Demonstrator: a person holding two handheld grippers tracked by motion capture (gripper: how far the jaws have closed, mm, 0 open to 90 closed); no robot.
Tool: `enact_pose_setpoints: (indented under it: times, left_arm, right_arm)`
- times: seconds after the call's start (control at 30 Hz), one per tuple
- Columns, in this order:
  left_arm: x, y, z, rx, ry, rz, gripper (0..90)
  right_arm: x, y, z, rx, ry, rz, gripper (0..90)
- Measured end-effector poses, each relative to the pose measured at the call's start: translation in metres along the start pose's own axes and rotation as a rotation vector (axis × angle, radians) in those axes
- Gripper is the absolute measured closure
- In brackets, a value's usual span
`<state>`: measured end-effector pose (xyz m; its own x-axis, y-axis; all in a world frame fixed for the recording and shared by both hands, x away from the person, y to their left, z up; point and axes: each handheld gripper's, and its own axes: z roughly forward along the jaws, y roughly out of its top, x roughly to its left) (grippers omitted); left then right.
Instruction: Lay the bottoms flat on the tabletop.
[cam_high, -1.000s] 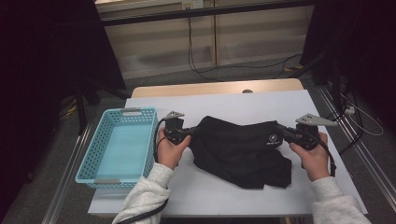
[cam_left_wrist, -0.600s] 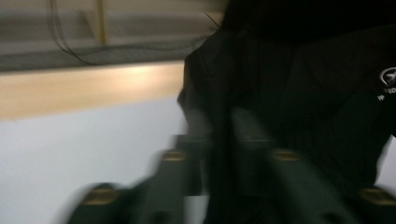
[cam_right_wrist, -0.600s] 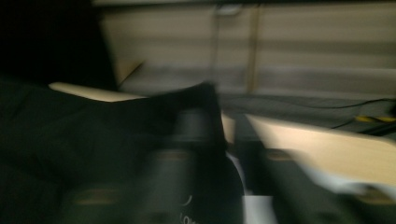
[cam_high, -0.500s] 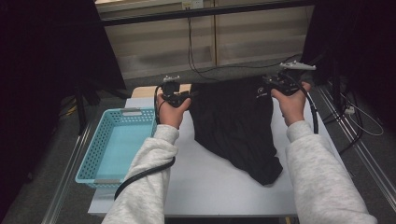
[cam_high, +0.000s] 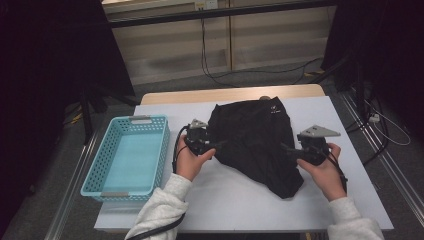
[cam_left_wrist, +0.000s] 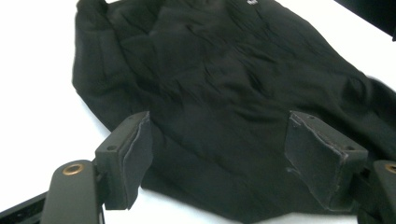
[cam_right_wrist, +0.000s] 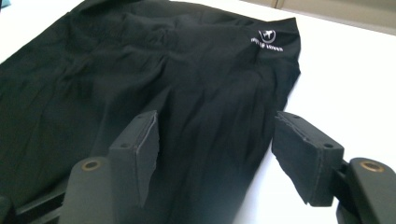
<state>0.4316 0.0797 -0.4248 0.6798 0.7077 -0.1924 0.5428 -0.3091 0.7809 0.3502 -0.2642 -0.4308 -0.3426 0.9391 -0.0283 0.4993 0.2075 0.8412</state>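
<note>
One turquoise basket (cam_high: 127, 155) sits at the worktop's (cam_high: 235, 200) left — nothing in it. Beside it lies the black garment (cam_high: 252, 140), flanked by left gripper (cam_high: 216, 146) and right gripper (cam_high: 289, 150) — both jaws have just been opening, wide, pressing nothing.

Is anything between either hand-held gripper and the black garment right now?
Nothing visible. The left hand-held gripper and right hand-held gripper sit at opposite edges of the black garment, jaws just opened, cloth directly ahead.
</note>
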Motion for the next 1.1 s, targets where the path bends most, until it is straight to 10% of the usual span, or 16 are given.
enact_pose_setpoints:
  times: [0.7, 1.1]
  left_arm:
    - [-0.012, -0.032, -0.005, 0.04, -0.065, 0.082, 19.8]
    - [-0.013, -0.031, -0.001, 0.056, -0.085, 0.094, 19.7]
  right_arm:
    - [0.009, -0.036, -0.026, 0.024, 0.011, 0.04, 20.0]
    - [-0.001, -0.043, -0.03, 0.09, 0.045, 0.039, 43.0]
